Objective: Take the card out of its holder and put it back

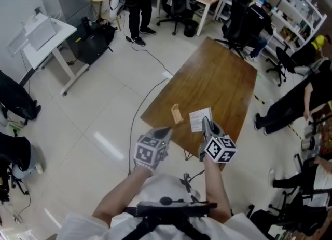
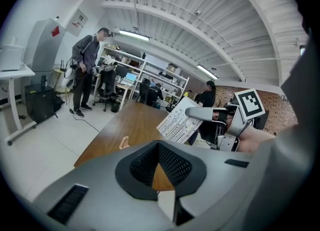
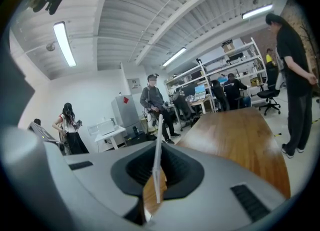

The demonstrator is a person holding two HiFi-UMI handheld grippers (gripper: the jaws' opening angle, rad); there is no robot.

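A small wooden card holder (image 1: 177, 114) stands empty near the front edge of the brown table (image 1: 218, 83); the left gripper view shows the holder (image 2: 123, 142) too. My right gripper (image 1: 205, 121) is shut on a white printed card (image 1: 198, 119) and holds it in the air just right of the holder. In the right gripper view the card (image 3: 157, 165) stands edge-on between the jaws. My left gripper (image 1: 164, 130) hovers at the table's near corner, left of the card, its jaws together with nothing in them. From the left gripper view the card (image 2: 179, 123) is tilted in the right gripper (image 2: 194, 111).
A black cable (image 1: 147, 98) runs across the white floor left of the table. A white desk (image 1: 44, 36) stands far left. A person in dark clothes (image 1: 136, 0) stands at the back, office chairs (image 1: 244, 23) lie behind the table, and a person (image 1: 290, 106) sits at the right.
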